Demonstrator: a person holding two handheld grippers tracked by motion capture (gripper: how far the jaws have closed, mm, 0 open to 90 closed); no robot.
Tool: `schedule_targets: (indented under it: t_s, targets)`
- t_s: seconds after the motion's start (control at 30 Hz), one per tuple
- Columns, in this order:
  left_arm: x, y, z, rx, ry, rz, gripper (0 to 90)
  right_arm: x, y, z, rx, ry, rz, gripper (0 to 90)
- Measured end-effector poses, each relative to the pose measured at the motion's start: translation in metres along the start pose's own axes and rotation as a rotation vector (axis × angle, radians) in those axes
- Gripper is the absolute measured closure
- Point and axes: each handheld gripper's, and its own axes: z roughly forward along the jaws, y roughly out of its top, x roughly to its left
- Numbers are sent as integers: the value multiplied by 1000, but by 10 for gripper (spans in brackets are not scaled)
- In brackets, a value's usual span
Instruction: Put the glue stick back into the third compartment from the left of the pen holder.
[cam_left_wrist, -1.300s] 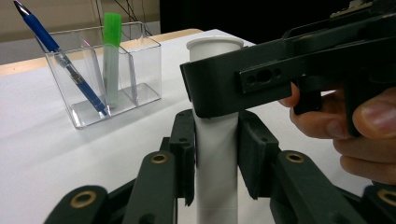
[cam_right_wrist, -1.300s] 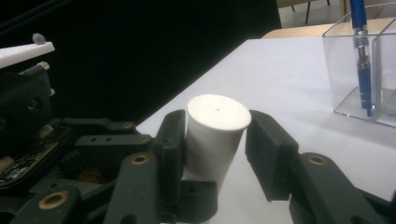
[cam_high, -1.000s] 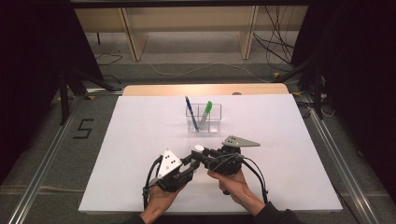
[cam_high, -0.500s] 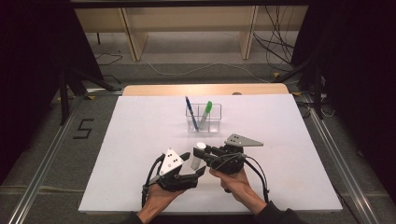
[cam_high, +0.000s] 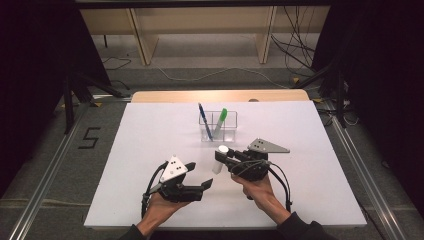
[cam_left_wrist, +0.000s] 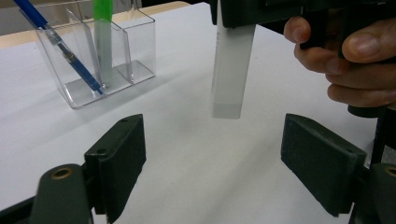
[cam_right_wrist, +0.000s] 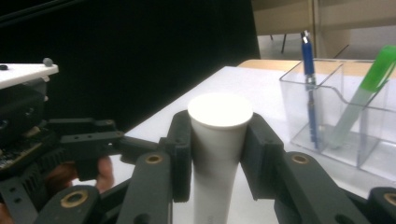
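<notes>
Right gripper (cam_high: 223, 161) pinches the white tube (cam_high: 220, 158) upright near the clear organizer (cam_high: 218, 128). Left gripper (cam_high: 200, 176) has just been opening, jaws spread, nothing between them. Handover looks done; the drop into the organizer is what's left.

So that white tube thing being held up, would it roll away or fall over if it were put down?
Probably both. The white tube looks round with a flat cap, so lying down it may roll. It is tall and slim, so upright it could tip easily. It keeps straight in the right hand-held gripper, gripped near the top, so it seems stiff and fairly light.
</notes>
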Motion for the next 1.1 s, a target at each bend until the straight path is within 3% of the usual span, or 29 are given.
schedule_targets:
  t_s: [0.2, 0.67, 1.1]
  targets:
    - [10, -3, -4, 18, 12, -8, 214, -7, 5, -3, -9, -40, -34, 673]
    - [26, -10, -20, 17, 33, -17, 203, -23, 18, -5, -28, -103, -49, 673]
    - [32, -15, -29, 12, 47, -21, 188, -38, 35, 1, -25, -158, -64, 673]
